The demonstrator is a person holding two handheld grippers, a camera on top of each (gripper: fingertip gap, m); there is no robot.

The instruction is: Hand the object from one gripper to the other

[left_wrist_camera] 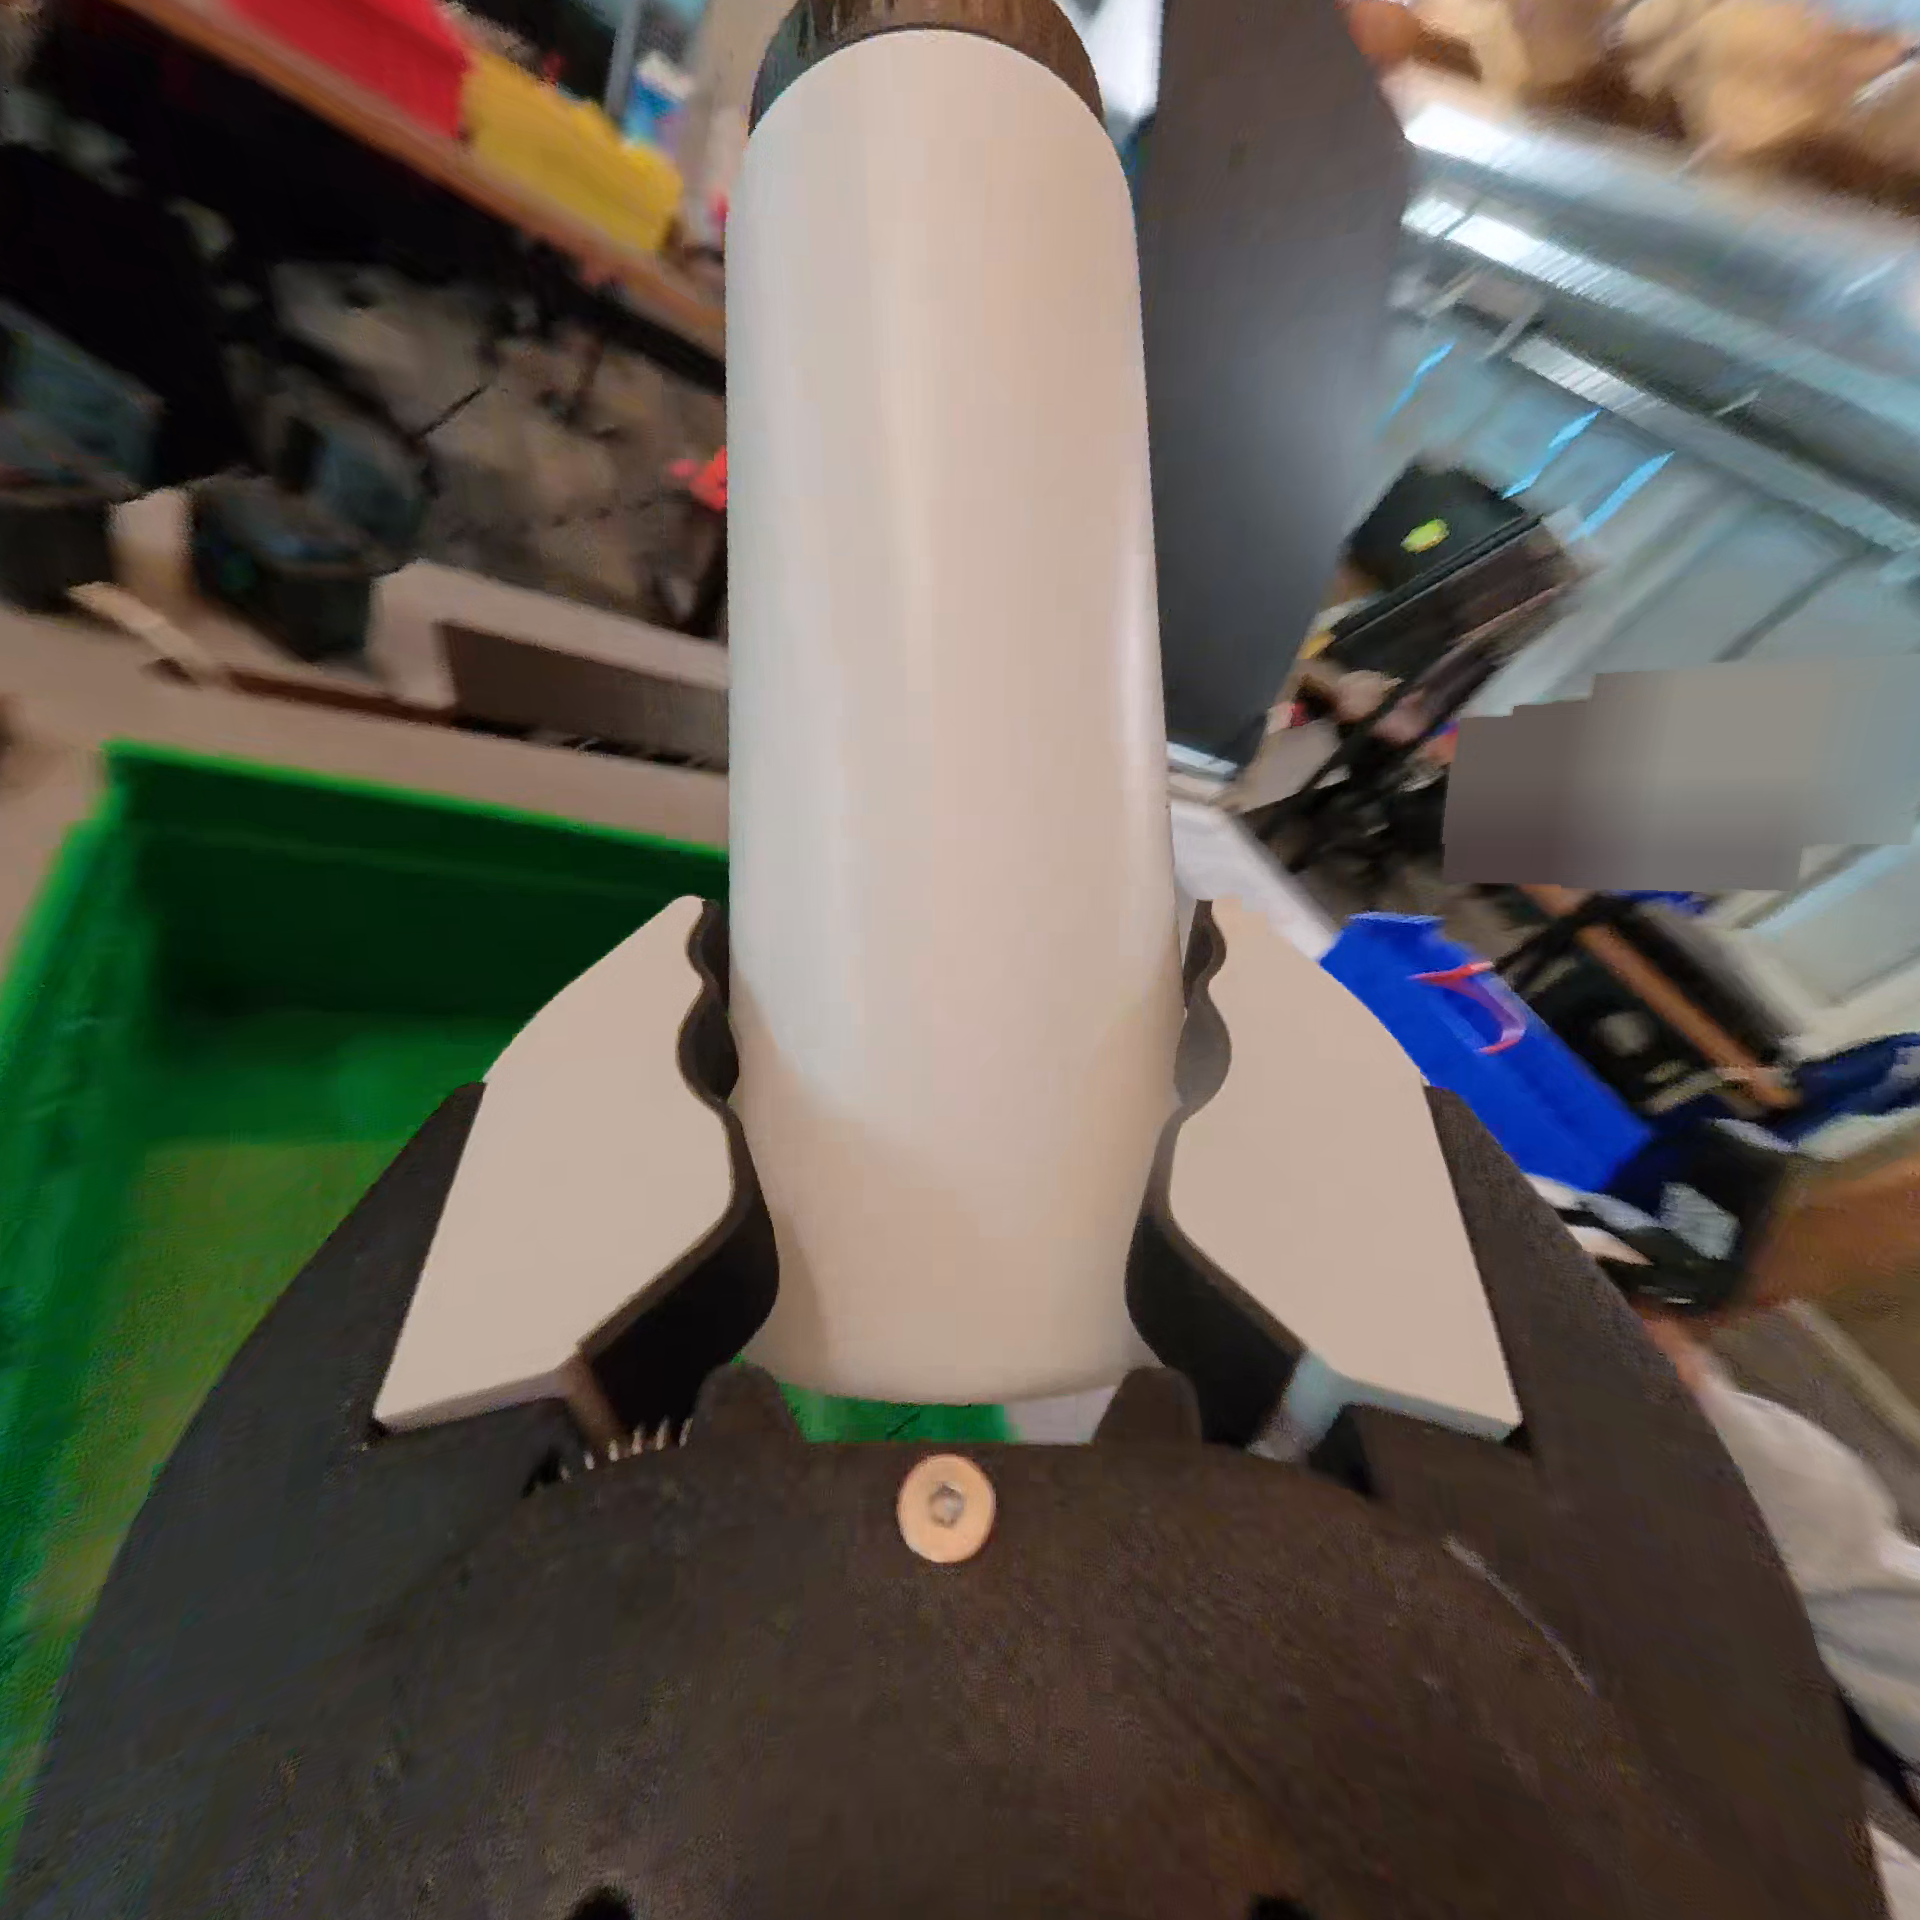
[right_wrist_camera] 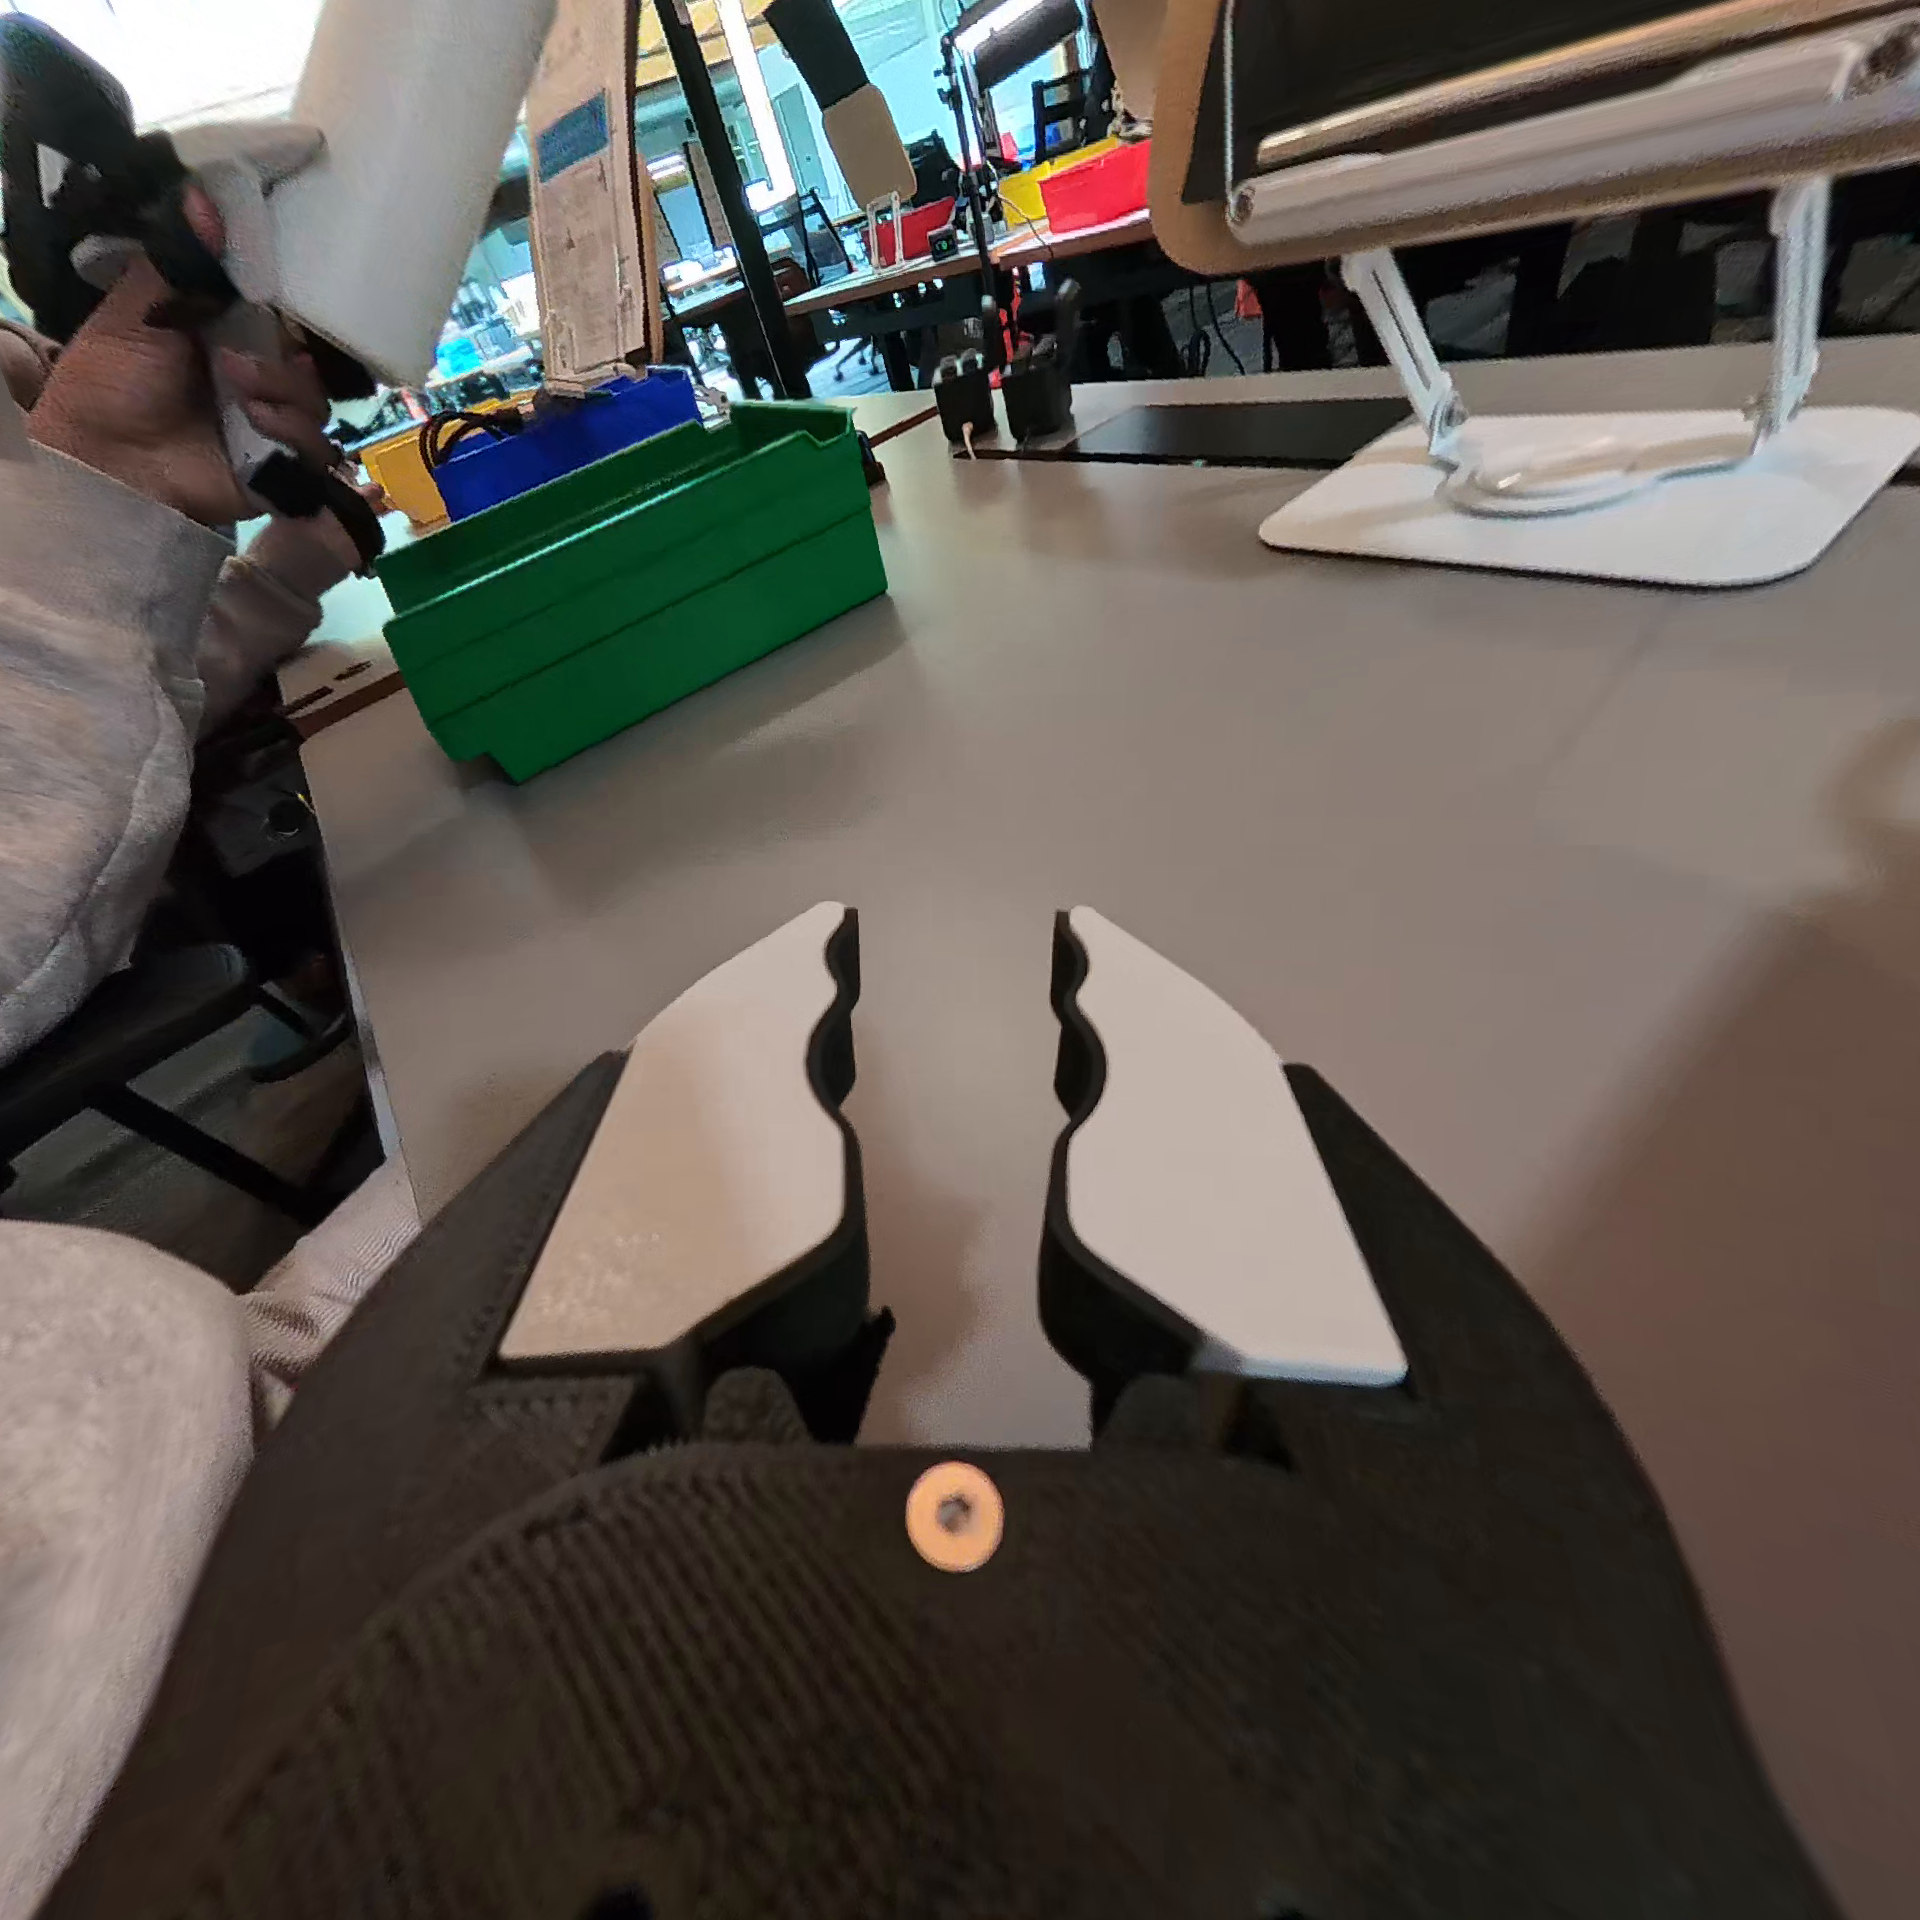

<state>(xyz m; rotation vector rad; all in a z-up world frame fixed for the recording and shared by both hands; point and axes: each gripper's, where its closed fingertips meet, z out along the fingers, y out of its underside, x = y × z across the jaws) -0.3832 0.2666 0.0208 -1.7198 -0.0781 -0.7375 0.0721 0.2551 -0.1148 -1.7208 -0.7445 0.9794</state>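
Grey surface point(right_wrist_camera: 1299, 790) mostly bare: green bin point(right_wrist_camera: 634, 592) at far left, blue bin point(right_wrist_camera: 561, 462) behind it, white stand point(right_wrist_camera: 1600, 499) at far right. Left gripper point(left_wrist_camera: 951, 997) raised above green bin point(left_wrist_camera: 260, 987), jaws clamped on white cylinder point(left_wrist_camera: 940, 623), dark cap at far end. Same cylinder point(right_wrist_camera: 416, 156) seen upper left from right wrist view, held up by hand point(right_wrist_camera: 156, 405). Right gripper point(right_wrist_camera: 956, 997) low over surface, jaws apart, holding nothing, well apart from cylinder.
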